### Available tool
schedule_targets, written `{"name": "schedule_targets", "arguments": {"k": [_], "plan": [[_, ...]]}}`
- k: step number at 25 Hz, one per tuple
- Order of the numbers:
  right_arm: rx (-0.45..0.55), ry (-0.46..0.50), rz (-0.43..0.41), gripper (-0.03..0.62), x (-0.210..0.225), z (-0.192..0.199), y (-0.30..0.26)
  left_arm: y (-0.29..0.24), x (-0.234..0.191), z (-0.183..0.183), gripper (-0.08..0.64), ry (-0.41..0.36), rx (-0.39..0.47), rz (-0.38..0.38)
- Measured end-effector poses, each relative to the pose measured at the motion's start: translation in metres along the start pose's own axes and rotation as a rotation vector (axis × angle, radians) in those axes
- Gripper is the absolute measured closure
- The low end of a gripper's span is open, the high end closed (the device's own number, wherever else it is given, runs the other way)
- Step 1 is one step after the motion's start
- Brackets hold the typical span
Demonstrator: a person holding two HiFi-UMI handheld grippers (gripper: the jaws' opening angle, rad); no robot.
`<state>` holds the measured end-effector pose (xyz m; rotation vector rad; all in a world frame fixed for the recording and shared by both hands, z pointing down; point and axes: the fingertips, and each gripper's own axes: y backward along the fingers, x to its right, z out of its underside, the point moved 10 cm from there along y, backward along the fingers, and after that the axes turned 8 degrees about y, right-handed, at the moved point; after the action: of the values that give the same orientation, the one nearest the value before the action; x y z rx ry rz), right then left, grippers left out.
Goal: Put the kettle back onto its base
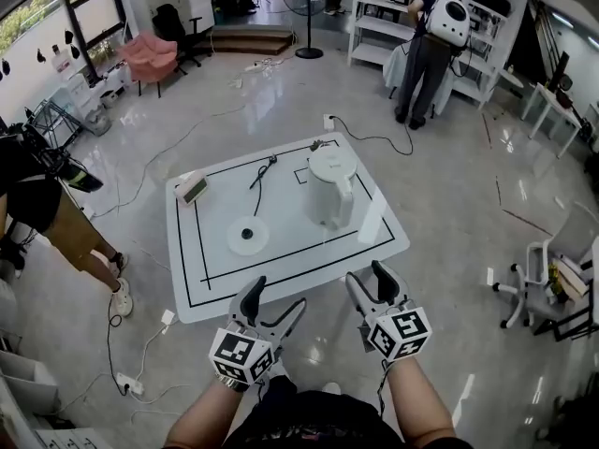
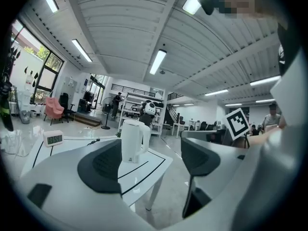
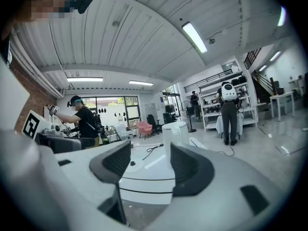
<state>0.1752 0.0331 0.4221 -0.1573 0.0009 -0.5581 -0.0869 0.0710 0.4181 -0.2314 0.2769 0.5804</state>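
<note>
A white kettle [image 1: 331,188] stands upright on the right half of the white table [image 1: 215,283], apart from its round white base [image 1: 248,236], which lies left of it with a black cord running to the back. My left gripper [image 1: 278,296] hovers open at the table's near edge, empty. My right gripper [image 1: 371,275] is open too, just off the near right edge, with nothing in it. In the left gripper view the kettle [image 2: 132,141] shows between the jaws, far off. Beyond the right gripper's jaws the kettle [image 3: 175,138] stands on the table too.
A small digital clock [image 1: 192,188] sits at the table's back left. One person [image 1: 42,209] stands left of the table, another [image 1: 429,45] at shelves behind. Cables trail over the floor. An office chair [image 1: 541,283] is at the right.
</note>
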Motion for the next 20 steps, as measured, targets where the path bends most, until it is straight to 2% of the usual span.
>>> {"name": "schedule_targets", "arguments": {"k": [6, 13, 20], "plan": [[-0.026, 0.002, 0.059, 0.350, -0.007, -0.004, -0.045, -0.020, -0.050, -0.013, 0.187, 0.023, -0.026, 0.052], [-0.030, -0.011, 0.165, 0.350, -0.012, -0.012, -0.085, -0.037, -0.102, -0.032, 0.187, 0.023, -0.046, 0.119], [-0.027, -0.019, 0.250, 0.350, -0.015, -0.019, -0.108, -0.045, -0.139, -0.045, 0.187, 0.020, -0.059, 0.168]]}}
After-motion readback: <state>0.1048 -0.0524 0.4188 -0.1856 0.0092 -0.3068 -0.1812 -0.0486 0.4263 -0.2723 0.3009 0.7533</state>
